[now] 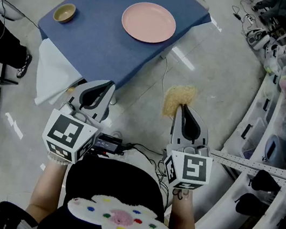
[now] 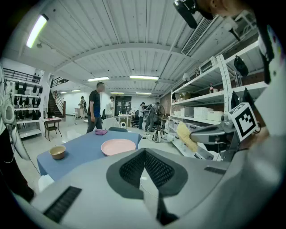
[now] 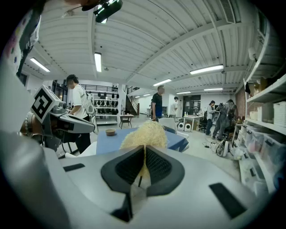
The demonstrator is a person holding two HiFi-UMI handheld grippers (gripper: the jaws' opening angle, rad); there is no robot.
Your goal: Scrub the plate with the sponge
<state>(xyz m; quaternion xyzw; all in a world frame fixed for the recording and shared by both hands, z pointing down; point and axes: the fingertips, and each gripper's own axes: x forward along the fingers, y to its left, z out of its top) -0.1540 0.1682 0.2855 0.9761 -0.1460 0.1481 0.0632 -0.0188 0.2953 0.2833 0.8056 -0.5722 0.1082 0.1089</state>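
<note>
Right gripper (image 1: 182,108) pinches the sponge (image 1: 179,97); left gripper (image 1: 108,86) is pressed together (empty). The plate (image 1: 148,22) lies well ahead; the sponge hides it in the right gripper view.

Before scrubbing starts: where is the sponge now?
In the head view the sponge is pinched in the right gripper, over the floor beside the blue table, short of the plate.

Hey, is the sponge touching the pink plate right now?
Apart. The head view shows the sponge, clamped in the right tongs, over the floor, well short of the plate on the table.
</note>
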